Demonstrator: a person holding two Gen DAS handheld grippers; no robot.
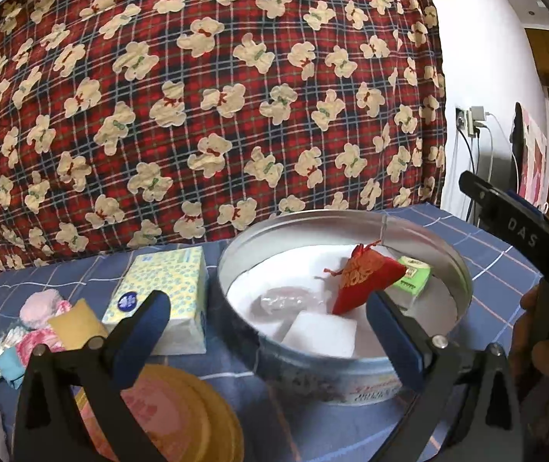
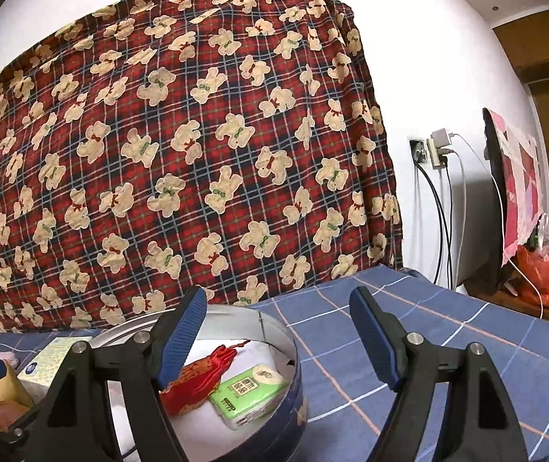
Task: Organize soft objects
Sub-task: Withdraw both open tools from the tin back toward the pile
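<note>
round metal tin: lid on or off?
Off. The round metal tin is open-topped, with a red drawstring pouch and green tissue pack visible inside.

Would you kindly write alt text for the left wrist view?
An open left gripper hovers at a round tin holding a red pouch, green tissue pack and white block. A tissue packet lies left, on blue checked cloth.

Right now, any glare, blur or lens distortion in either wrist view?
Left wrist: heavy fisheye bowing, dark vignette corners, mild glare on the round tin rim, near fingers soft. Right wrist: same bowing, bright white wall washes out, green tissue pack stays sharp.
</note>
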